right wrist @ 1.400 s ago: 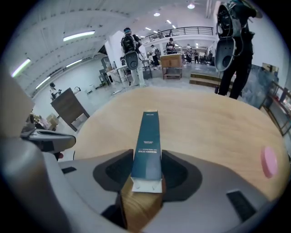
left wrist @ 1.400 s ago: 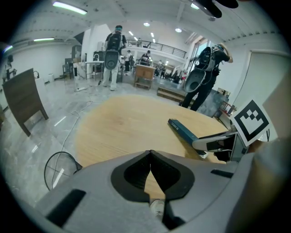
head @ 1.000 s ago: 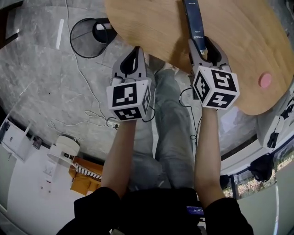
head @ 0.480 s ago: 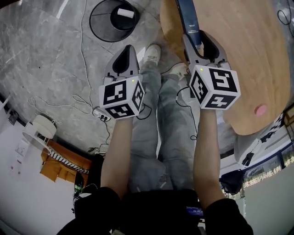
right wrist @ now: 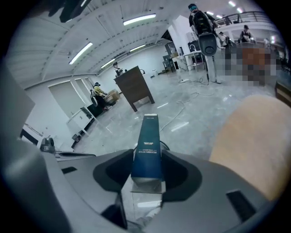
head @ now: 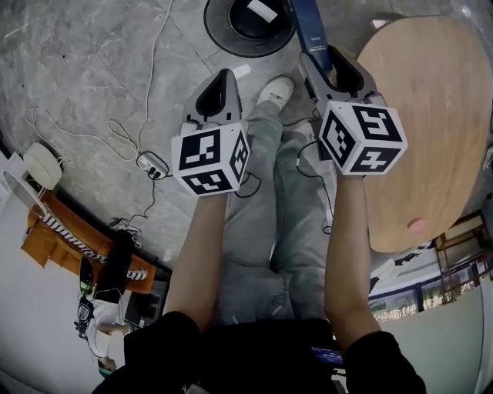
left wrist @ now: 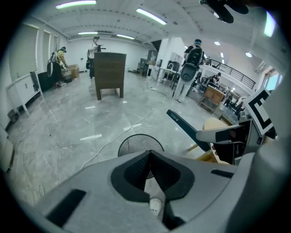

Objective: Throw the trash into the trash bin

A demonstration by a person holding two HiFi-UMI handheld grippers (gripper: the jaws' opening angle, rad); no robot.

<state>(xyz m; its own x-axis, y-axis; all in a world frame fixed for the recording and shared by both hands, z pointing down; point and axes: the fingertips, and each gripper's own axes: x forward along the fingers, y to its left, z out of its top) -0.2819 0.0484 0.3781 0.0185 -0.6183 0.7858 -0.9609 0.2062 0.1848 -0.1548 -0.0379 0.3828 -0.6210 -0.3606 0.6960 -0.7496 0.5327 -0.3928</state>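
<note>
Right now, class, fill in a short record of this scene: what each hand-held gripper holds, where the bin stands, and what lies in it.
Left hand-held gripper: shut, empty
Right hand-held gripper: shut on blue box
Bin: on the floor, ahead of both grippers
In bin: white item
Table: to the right, pink item on it

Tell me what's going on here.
A person has a hand-held gripper in each hand. The right hand-held gripper is shut on a long dark blue box, held out by the black wire trash bin on the floor, not yet dropped. The left hand-held gripper is shut and empty. A white item lies in the bin.
</note>
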